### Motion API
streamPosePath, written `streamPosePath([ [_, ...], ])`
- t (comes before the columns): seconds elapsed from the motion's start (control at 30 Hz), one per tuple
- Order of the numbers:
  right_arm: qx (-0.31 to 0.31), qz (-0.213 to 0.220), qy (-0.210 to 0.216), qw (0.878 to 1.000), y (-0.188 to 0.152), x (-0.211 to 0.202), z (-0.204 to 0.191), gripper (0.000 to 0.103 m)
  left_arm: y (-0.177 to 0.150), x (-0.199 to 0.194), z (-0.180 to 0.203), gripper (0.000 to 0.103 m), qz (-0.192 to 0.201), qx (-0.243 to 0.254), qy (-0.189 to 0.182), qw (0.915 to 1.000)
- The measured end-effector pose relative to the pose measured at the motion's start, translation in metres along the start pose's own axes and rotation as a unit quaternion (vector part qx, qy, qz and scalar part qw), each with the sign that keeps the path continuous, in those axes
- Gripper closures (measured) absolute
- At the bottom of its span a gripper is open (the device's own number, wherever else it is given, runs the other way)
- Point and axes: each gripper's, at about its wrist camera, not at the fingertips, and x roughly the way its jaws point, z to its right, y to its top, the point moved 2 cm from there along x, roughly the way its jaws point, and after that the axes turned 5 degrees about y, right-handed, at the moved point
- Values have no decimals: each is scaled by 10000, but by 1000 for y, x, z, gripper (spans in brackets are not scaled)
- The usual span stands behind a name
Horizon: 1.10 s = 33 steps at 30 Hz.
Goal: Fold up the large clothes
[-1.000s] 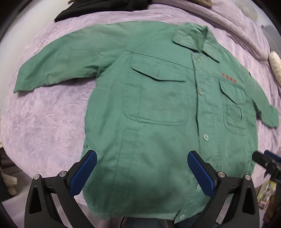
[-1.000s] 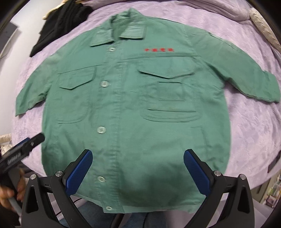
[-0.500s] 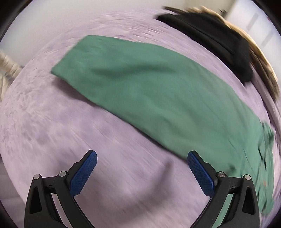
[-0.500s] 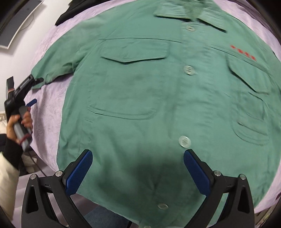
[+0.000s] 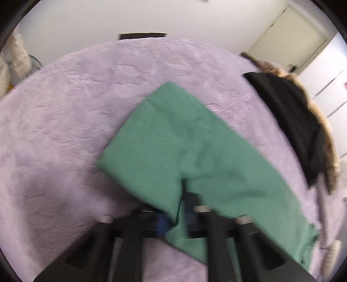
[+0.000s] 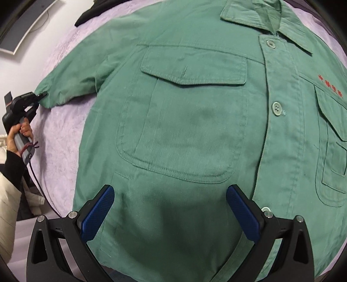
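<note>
Lilac bedspread (image 5: pixel 65 130) covers the bed, textured and lightly creased; we note a white wall and a pale door (image 5: pixel 288 36) behind it in the left wrist view.

Item one: green shirt (image 6: pixel 184 134), laid flat and face up on the bedspread, buttoned down the front. We count a collar (image 6: pixel 266 19) at the top, a flapped chest pocket (image 6: pixel 184 121) on the panel nearest us, pale buttons along the placket, and red embroidered characters (image 6: pixel 329 85) above the far pocket.

Item two: left sleeve end (image 5: pixel 173 138), stretched out across the bedspread away from the body of the shirt.

Item three: our left claw (image 5: pixel 175 221), pinched together on the sleeve cuff; green cloth folds between the blue pads. The right wrist view shows the same claw (image 6: pixel 41 96) at the sleeve tip, with the left hand (image 6: pixel 18 136) wrapped around its handle.

Item four: our right claw (image 6: pixel 170 211), spread wide above the lower front of the shirt, holding nothing; its shadow falls on the cloth between the blue pads (image 6: pixel 97 213).

Item five: black garment (image 5: pixel 299 130), lying near the far edge of the bed, apart from the shirt.
</note>
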Motion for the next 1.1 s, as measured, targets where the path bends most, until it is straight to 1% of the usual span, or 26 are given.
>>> streamPosePath([
  [0.03, 32, 86, 19, 10000, 1, -2, 1, 0, 2, -8, 2, 101, 81, 14, -124, 9999],
  [0.1, 126, 248, 89, 9996, 1, -9, 5, 0, 2, -22, 14, 101, 246, 260, -231, 9991],
  [0.2, 310, 443, 204, 9983, -1, -21, 18, 0, 1, -51, 43, 101, 496, 735, -640, 9940],
  [0.23, 369, 527, 237, 9976, -2, -26, 23, 0, -1, -62, 58, 101, 565, 923, -799, 9909],
  [0.3, 471, 663, 274, 9963, -3, -40, 39, 0, -12, -86, 97, 101, 648, 1339, -1246, 9810],
  [0.33, 550, 761, 280, 9952, -4, -46, 47, 0, -17, -92, 115, 101, 649, 1474, -1410, 9768],
  [0.4, 708, 940, 270, 9927, -4, -57, 63, 0, -35, -114, 161, 101, 656, 1915, -1809, 9624],
  [0.47, 867, 1129, 259, 9895, -5, -73, 83, 0, -63, -130, 217, 101, 655, 2454, -2147, 9431],
  [0.5, 944, 1232, 228, 9876, -7, -78, 91, 0, -75, -137, 239, 101, 625, 2664, -2273, 9346],
  [0.53, 1019, 1321, 188, 9858, -8, -85, 101, 0, -96, -143, 268, 101, 534, 2931, -2470, 9221],
  [0.6, 1198, 1466, 80, 9819, -8, -99, 126, 0, -131, -147, 308, 101, 334, 3246, -2749, 9044],
  [0.63, 1324, 1522, 37, 9794, -10, -104, 141, 0, -155, -143, 331, 101, 210, 3458, -2801, 8953],
  [0.73, 1670, 1603, -89, 9728, -15, -112, 181, 0, -219, -121, 380, 101, -308, 3861, -2815, 8779],
  [0.8, 1844, 1613, -156, 9694, -19, -115, 204, 0, -263, -97, 403, 101, -542, 4181, -2538, 8705],
  [0.83, 1931, 1594, -196, 9679, -20, -114, 213, 0, -289, -83, 409, 101, -675, 4388, -2343, 8649],
  [0.87, 2030, 1575, -220, 9662, -21, -113, 224, 0, -306, -71, 413, 101, -750, 4538, -2178, 8608],
  [0.9, 2077, 1572, -233, 9652, -25, -116, 235, 0, -323, -60, 415, 100, -812, 4705, -2021, 8551],
  [0.97, 2139, 1596, -288, 9633, -28, -119, 250, 0, -354, -49, 415, 100, -840, 5077, -1704, 8404],
  [1.0, 2141, 1619, -322, 9628, -27, -121, 253, 0, -366, -45, 414, 96, -804, 5239, -1552, 8337],
  [1.03, 2125, 1654, -360, 9624, -25, -123, 255, 0, -378, -44, 411, 69, -762, 5400, -1389, 8267],
  [1.07, 2102, 1686, -381, 9623, -23, -126, 257, 0, -384, -41, 409, 45, -727, 5493, -1199, 8238],
  [1.1, 2065, 1726, -400, 9623, -20, -129, 258, 0, -385, -44, 406, 2, -644, 5464, -1113, 8276],
])
